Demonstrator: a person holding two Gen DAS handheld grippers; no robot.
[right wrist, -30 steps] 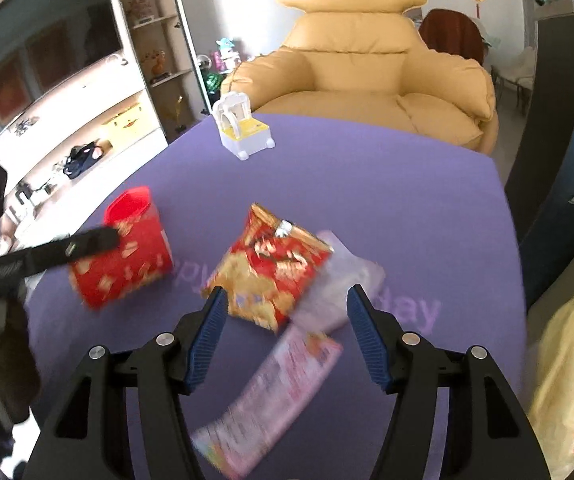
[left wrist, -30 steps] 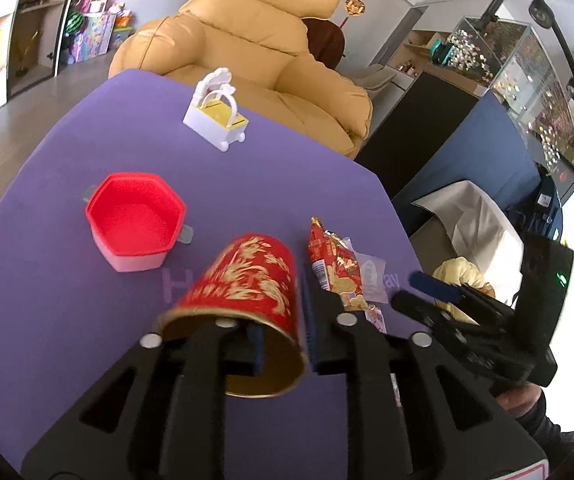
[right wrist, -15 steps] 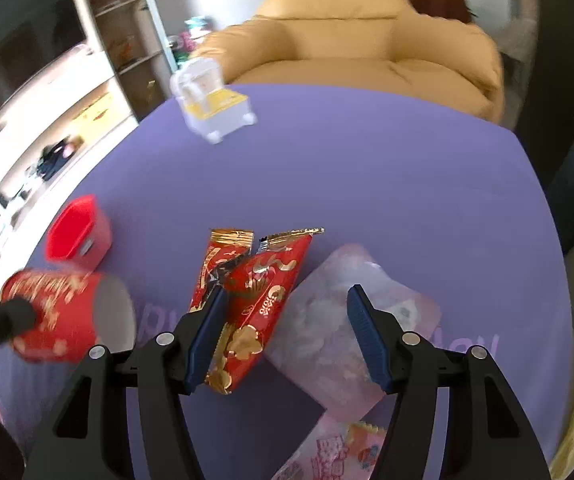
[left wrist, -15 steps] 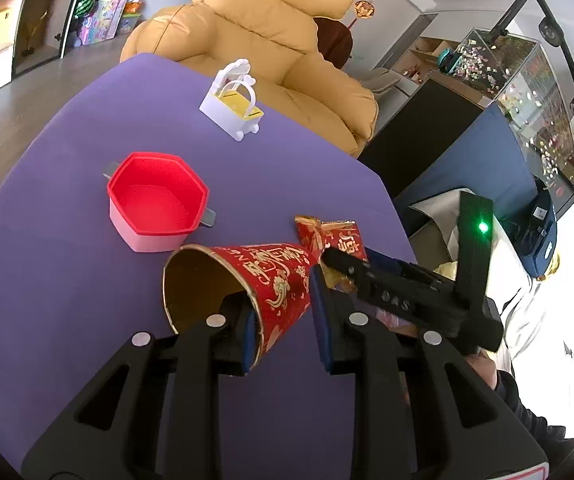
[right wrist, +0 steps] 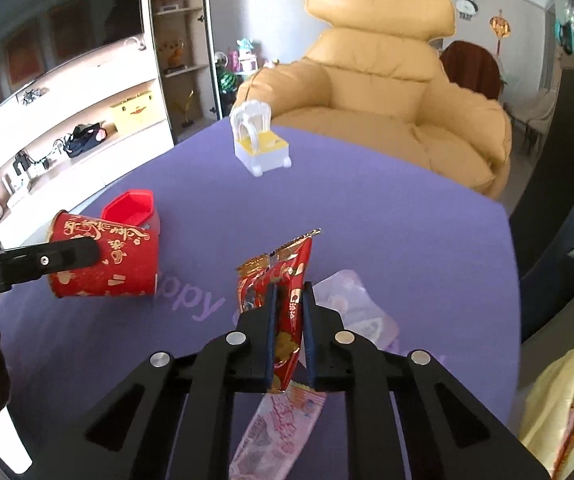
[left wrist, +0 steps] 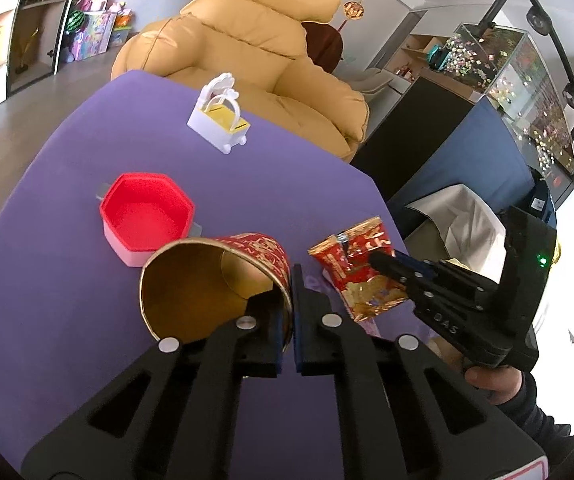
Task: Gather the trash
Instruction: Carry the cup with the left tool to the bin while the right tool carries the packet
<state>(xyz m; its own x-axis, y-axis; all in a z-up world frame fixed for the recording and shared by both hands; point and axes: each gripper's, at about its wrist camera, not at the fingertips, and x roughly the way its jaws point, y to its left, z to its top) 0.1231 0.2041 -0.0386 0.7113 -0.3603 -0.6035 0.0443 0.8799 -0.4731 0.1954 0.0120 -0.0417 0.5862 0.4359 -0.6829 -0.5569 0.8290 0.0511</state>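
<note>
From the left wrist view, the left gripper point(left wrist: 287, 312) is seen with its jaws pinched on the rim wall of a red and gold paper cup point(left wrist: 215, 284): one finger sits inside the mouth, the other outside. The cup is held on its side, its gold-lined opening turned toward the camera, above the purple table point(left wrist: 67, 184). Just behind it a red hexagonal box point(left wrist: 147, 216) stands open on the table, and farther back a small white and yellow toy cart point(left wrist: 219, 120) is set near the far edge, in front of a tan armchair point(left wrist: 271, 64). To the right, the right gripper point(left wrist: 387, 262) is seen reaching in, clamped on a red and gold snack wrapper point(left wrist: 361, 268) that is lifted close beside the cup's mouth. A hand point(left wrist: 495, 384) in a dark sleeve is glimpsed at its grip.

From the right wrist view, the right gripper point(right wrist: 289, 300) has just been closing, and the red snack wrapper point(right wrist: 283, 304) is now squeezed between its blue pads, standing upright on edge between them. Below the fingers a pink wrapper point(right wrist: 279, 428) lies flat on the table point(right wrist: 387, 216), and a pale, translucent packet point(right wrist: 355, 308) lies just to the right of the fingers. At left the paper cup point(right wrist: 103, 260) is seen lying sideways in the left gripper point(right wrist: 87, 254), whose dark finger crosses its wall. The red box point(right wrist: 129, 206) is seen right behind it, the toy cart point(right wrist: 257, 144) well beyond.
</note>
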